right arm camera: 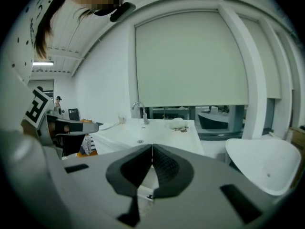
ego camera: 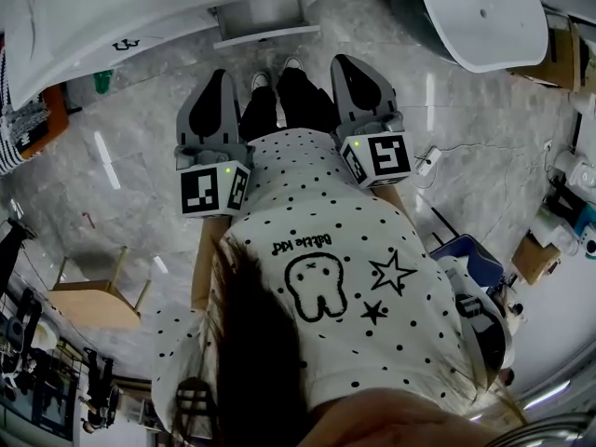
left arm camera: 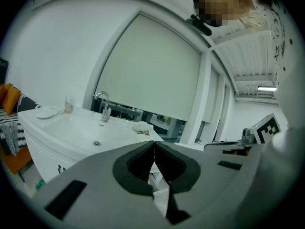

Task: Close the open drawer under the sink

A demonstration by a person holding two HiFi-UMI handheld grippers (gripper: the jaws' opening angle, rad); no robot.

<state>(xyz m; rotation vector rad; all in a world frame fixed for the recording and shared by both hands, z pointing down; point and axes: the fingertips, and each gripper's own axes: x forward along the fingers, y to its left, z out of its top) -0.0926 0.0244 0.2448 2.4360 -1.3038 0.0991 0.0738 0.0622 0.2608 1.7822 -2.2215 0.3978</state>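
the left tongs [left arm camera: 153, 144] fill the lower half of the view, grey, with dark ribbed pads [left arm camera: 139, 163]. the jaws are pressed together at the tips and nothing sits between them. beyond them stands a white sink [left arm camera: 76, 132] with a chrome tap [left arm camera: 102, 106] at its back edge and a small drain [left arm camera: 96, 143] in the basin. a white dish [left arm camera: 46, 111] lies at its far left corner with a small glass [left arm camera: 69, 106] just beside it. a pale rounded object [left arm camera: 141, 126] rests on the right corner. a large pale roller blind [left arm camera: 157, 70] covers the window behind. orange and striped cloth [left arm camera: 9, 123] hangs at the left edge.
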